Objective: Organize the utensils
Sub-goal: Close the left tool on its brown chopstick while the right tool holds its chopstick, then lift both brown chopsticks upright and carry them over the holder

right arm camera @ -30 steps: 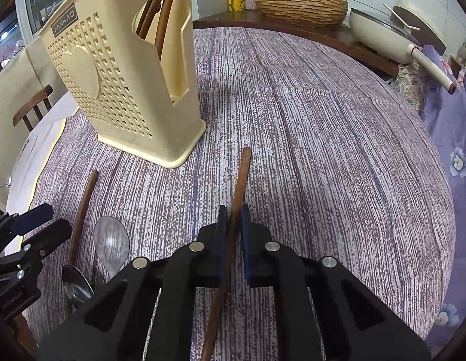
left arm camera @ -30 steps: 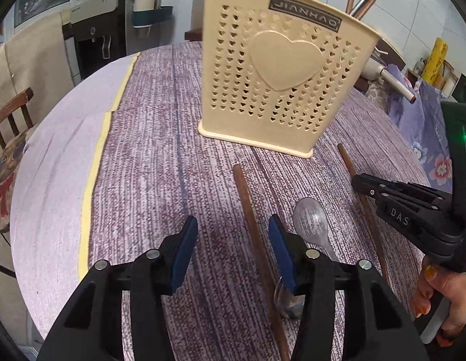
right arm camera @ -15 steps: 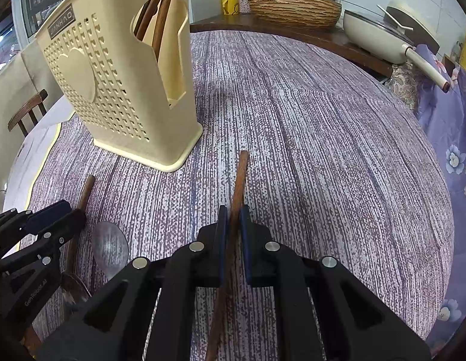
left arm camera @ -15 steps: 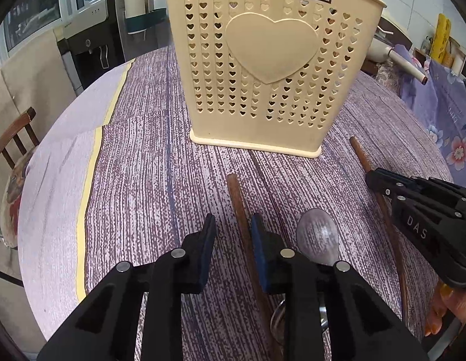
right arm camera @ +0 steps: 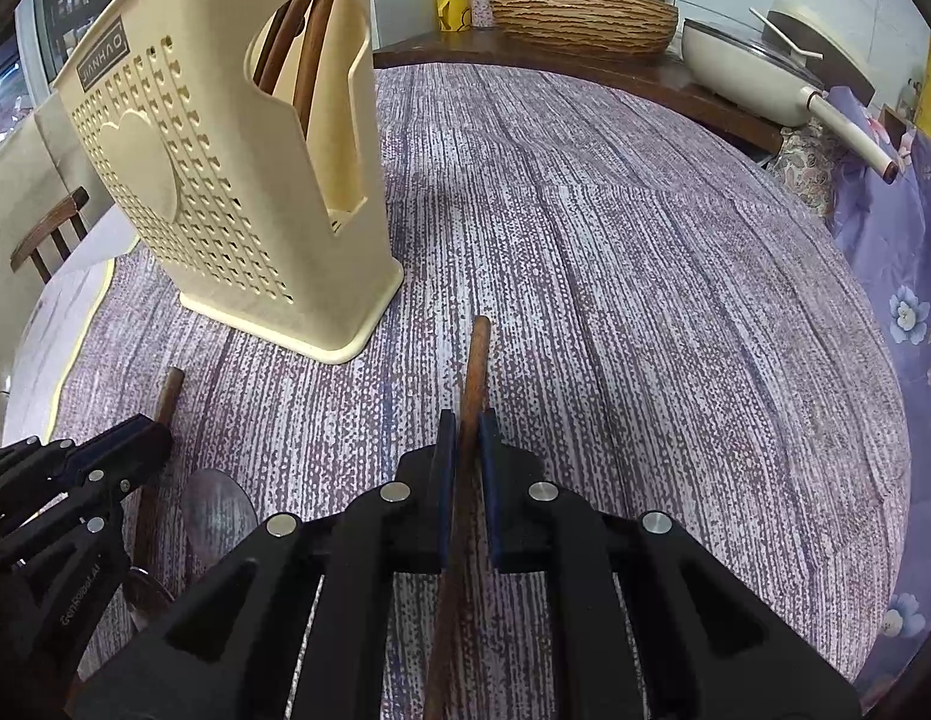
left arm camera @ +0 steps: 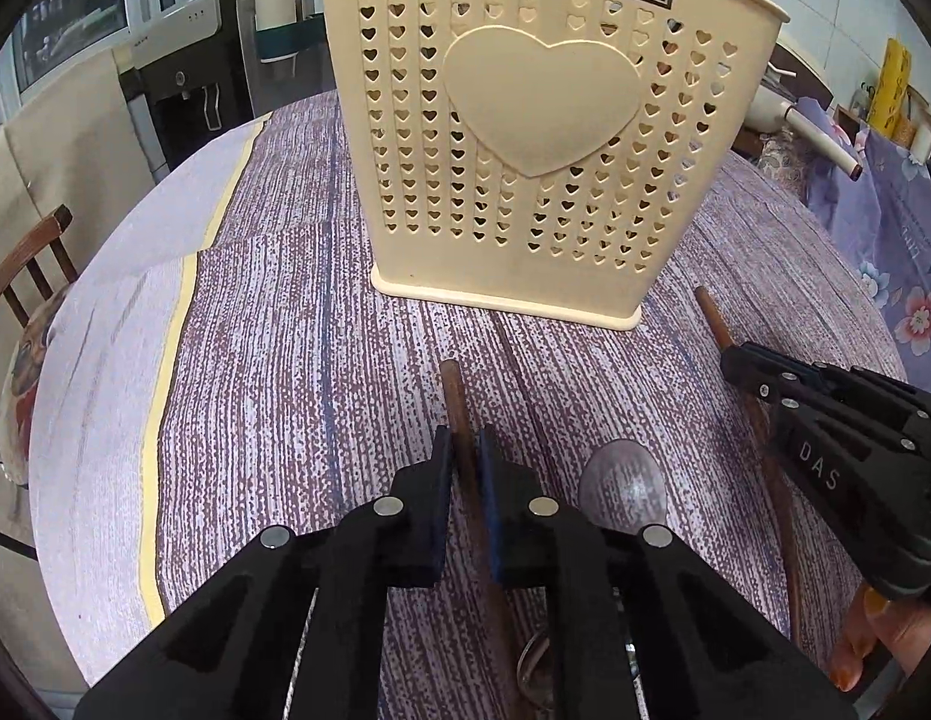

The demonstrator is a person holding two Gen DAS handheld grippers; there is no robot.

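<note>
A cream perforated utensil holder (left arm camera: pixel 525 144) with a heart on its front stands on the purple tablecloth; it also shows in the right wrist view (right arm camera: pixel 237 180), with brown sticks inside. My left gripper (left arm camera: pixel 464 444) is shut on a brown wooden chopstick (left arm camera: pixel 456 402) lying on the cloth. My right gripper (right arm camera: pixel 466 429) is shut on a second brown chopstick (right arm camera: pixel 476 360), which points toward the holder's right side. A metal spoon (left arm camera: pixel 624 483) lies between the two grippers; it also shows in the right wrist view (right arm camera: pixel 216 516).
A wooden chair (left arm camera: pixel 27 264) stands left of the round table. A counter at the back holds a woven basket (right arm camera: pixel 579 15), a white pan (right arm camera: pixel 759 72) and a yellow cup (right arm camera: pixel 453 12). A floral cloth (right arm camera: pixel 897 276) hangs at the right.
My left gripper moved forward toward the holder and closed its open jaws around the left chopstick. My right gripper stayed shut on its chopstick and shifted slightly.
</note>
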